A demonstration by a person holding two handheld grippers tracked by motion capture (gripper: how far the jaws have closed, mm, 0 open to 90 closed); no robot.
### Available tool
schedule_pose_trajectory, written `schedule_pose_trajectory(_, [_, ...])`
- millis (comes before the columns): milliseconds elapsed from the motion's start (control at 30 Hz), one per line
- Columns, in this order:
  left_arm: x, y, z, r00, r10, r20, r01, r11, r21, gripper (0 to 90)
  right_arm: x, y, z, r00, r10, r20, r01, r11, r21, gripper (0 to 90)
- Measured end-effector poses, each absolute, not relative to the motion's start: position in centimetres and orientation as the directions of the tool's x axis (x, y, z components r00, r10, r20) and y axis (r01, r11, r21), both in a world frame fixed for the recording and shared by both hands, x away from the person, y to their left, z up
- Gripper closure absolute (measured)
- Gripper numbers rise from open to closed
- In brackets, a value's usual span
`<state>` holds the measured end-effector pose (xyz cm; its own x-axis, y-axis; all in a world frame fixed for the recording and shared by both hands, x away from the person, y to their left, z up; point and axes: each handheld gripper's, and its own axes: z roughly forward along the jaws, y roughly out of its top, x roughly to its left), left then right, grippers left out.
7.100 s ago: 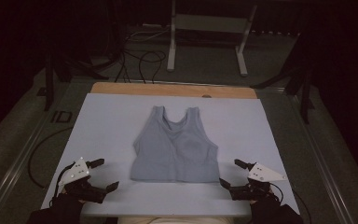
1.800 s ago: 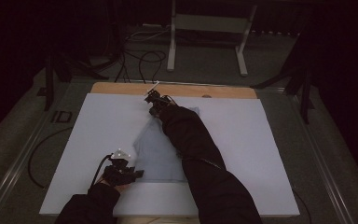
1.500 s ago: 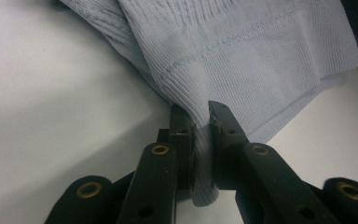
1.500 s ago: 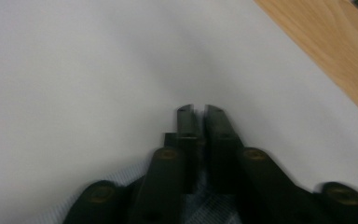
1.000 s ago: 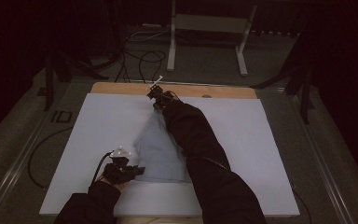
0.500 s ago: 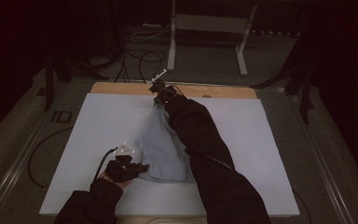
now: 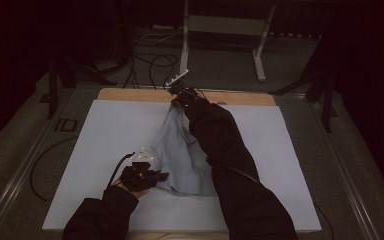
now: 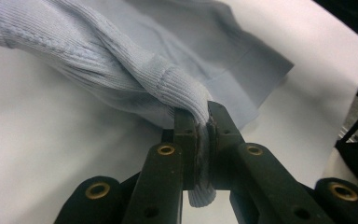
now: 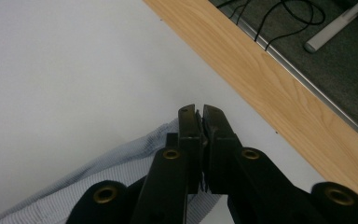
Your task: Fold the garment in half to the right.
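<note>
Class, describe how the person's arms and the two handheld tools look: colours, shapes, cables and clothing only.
Both arms wear dark long sleeves. Each tool has two black jaws on black linkage bars with brass-coloured rivets, seen in both gripper views. The left tool carries a pale rounded cap and trails a black cable. The right tool has a pale flat plate on top.

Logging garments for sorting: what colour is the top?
Pale grey-blue ribbed knit top, clearest in the left gripper view.

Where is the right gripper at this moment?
In the high view the right gripper is at the table's far edge, near the middle, beside the bare wooden strip, jaws shut on the top of the grey tank top.
</note>
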<state>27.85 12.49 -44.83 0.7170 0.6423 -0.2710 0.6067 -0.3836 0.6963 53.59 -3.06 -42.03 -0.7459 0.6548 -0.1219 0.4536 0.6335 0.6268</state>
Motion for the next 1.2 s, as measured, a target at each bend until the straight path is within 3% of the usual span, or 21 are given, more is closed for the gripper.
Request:
schedule_pose_trajectory(533, [28.3,8.7,-43.1,0.776,0.582,-0.243,0.552,-0.440,0.709,85.7,53.2,-7.0,-39.9,-0.724,0.681,-0.112,0.456,0.594,0.662,87.6])
schedule_pose_trajectory(1200, [28.9,4.2,-42.6,0.819,0.525,-0.231,0.514,-0.493,0.702,85.7,53.0,-11.6,-40.0,-0.705,0.705,-0.076,0.459,0.535,0.710,87.5])
